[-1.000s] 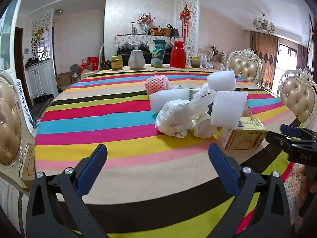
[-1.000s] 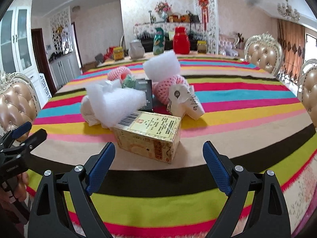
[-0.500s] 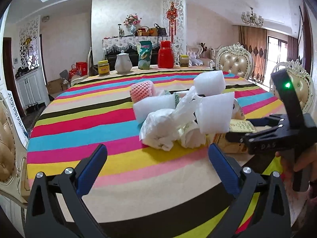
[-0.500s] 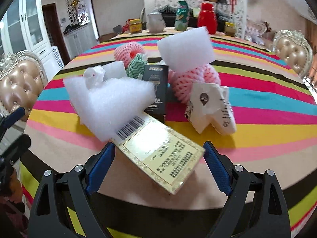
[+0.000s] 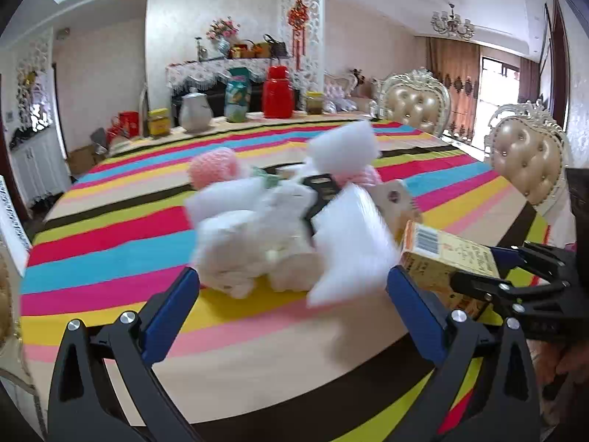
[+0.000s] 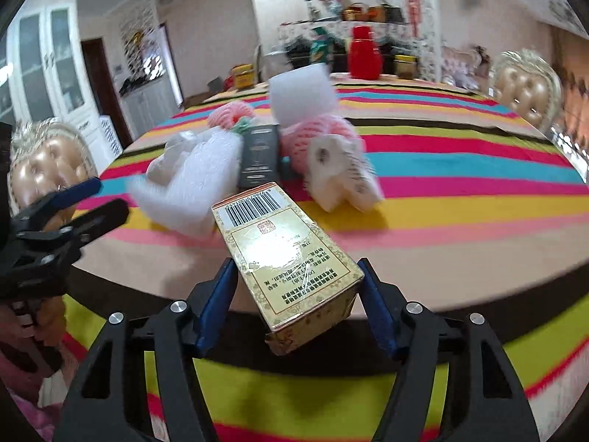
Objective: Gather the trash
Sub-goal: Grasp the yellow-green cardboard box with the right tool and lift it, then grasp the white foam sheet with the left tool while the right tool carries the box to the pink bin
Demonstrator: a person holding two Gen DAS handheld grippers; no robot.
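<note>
My right gripper point(image 6: 296, 287) is shut on a yellow cardboard box point(image 6: 283, 254) with a barcode and holds it lifted over the near edge of the striped table; the box point(image 5: 438, 258) and the right gripper point(image 5: 489, 269) also show in the left wrist view. My left gripper point(image 5: 291, 294) is open and empty, just in front of a trash pile: a white plastic bag point(image 5: 250, 250), white foam sheets point(image 5: 349, 246), pink foam nets point(image 5: 213, 165), a black box point(image 6: 259, 156) and a crumpled paper cup point(image 6: 342, 176).
The round table point(image 5: 110, 243) has a striped cloth. A white teapot point(image 5: 195, 110), a red jar point(image 5: 278, 92), a green bag point(image 5: 237, 95) and yellow jars stand at its far edge. Padded chairs point(image 5: 526, 158) stand at the right and another chair point(image 6: 48, 162) at the left.
My right gripper has closed on the yellow box and raised it off the table. My left gripper has moved closer to the pile and stayed open.
</note>
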